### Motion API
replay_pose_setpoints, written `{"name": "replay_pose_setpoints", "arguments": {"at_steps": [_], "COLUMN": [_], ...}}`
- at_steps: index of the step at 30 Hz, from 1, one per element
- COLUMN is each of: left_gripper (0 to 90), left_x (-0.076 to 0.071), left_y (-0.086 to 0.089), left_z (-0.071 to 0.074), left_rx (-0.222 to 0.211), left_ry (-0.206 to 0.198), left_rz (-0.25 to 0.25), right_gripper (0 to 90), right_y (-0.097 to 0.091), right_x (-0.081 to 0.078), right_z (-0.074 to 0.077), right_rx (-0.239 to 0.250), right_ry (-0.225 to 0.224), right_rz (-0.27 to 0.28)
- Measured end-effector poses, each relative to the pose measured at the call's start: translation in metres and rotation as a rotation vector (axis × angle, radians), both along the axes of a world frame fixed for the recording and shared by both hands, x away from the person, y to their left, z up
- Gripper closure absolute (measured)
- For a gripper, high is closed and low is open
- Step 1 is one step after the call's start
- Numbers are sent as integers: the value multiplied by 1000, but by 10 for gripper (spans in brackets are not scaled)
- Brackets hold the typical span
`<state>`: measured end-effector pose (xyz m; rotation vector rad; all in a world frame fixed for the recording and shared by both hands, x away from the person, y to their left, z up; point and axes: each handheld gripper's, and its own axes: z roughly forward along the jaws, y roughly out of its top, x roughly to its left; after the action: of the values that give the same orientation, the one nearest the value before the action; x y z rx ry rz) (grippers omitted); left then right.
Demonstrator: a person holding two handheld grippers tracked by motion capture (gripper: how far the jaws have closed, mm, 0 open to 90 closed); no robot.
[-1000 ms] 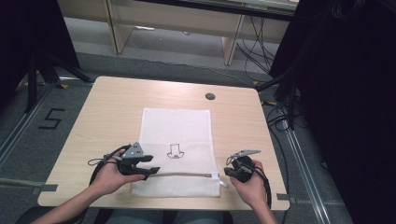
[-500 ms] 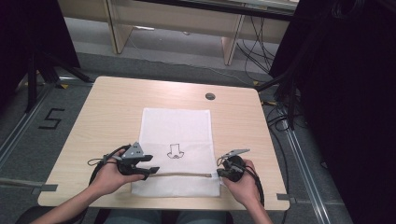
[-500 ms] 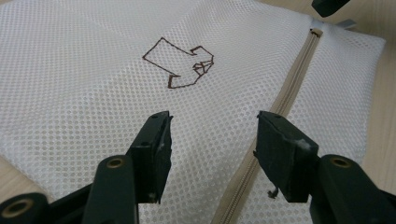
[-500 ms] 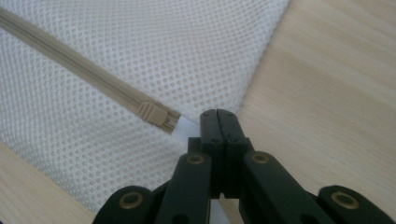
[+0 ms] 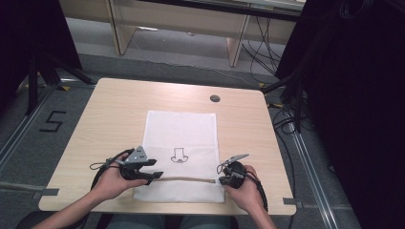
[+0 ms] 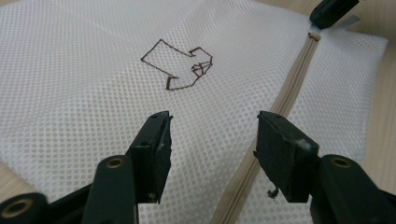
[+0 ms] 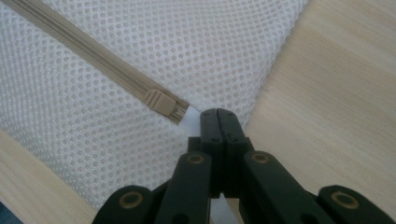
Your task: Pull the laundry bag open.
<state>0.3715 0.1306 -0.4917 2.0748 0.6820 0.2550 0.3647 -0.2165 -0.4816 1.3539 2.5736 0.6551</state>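
High view: a person's two hands, each with a gripper, work at the near edge of a pale wood counter [image 5: 110, 119].
Floor marking, far left: a dark "5" [image 5: 51, 122] reads on the grey floor beside the counter.
Left gripper [image 5: 152, 176]: jaws released, standing apart over the near left part of the bag with nothing pinched; in the left gripper view they hover just above the mesh, either side of the zip line.
Mesh bag [image 5: 184, 138]: a white laundry bag lies flat at the middle of the counter, its near edge close to the counter's front edge; bare wood lies open to its left, right and far side.
Contents: none can be made out; the bag lies flat.
Printed mark [image 5: 179, 155]: a small dark outline drawing at the bag's centre; no words can be read.
Zip [image 5: 186, 180]: a tan zip runs across the bag's near end, from gripper to gripper.
Right gripper [image 5: 222, 180]: jaws clenched tight at the bag's right edge; in the right gripper view they pinch a small white tab just beside the tan slider [image 7: 163, 103].
Far right: a round grommet [image 5: 215, 98] sits near the counter's far edge.
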Motion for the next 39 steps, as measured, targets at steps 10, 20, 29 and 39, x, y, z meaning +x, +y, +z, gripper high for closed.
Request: {"name": "replay_pose_setpoints", "arguments": {"at_steps": [10, 20, 29, 39], "left_gripper": [466, 569, 717, 748], "left_x": [-1, -4, -1, -1], "left_y": [-16, -53, -82, -120], "left_z": [13, 15, 18, 14], "left_rx": [8, 30, 56, 96], "left_ry": [7, 27, 41, 44], "left_rz": [-86, -198, -242, -325], "right_gripper": [900, 897, 889, 900], "right_y": [5, 4, 7, 5], "right_x": [-6, -5, -3, -3], "right_z": [0, 0, 0, -4], "right_rx": [10, 24, 63, 88], "right_ry": [31, 41, 55, 73], "right_rz": [10, 11, -8, -37]}}
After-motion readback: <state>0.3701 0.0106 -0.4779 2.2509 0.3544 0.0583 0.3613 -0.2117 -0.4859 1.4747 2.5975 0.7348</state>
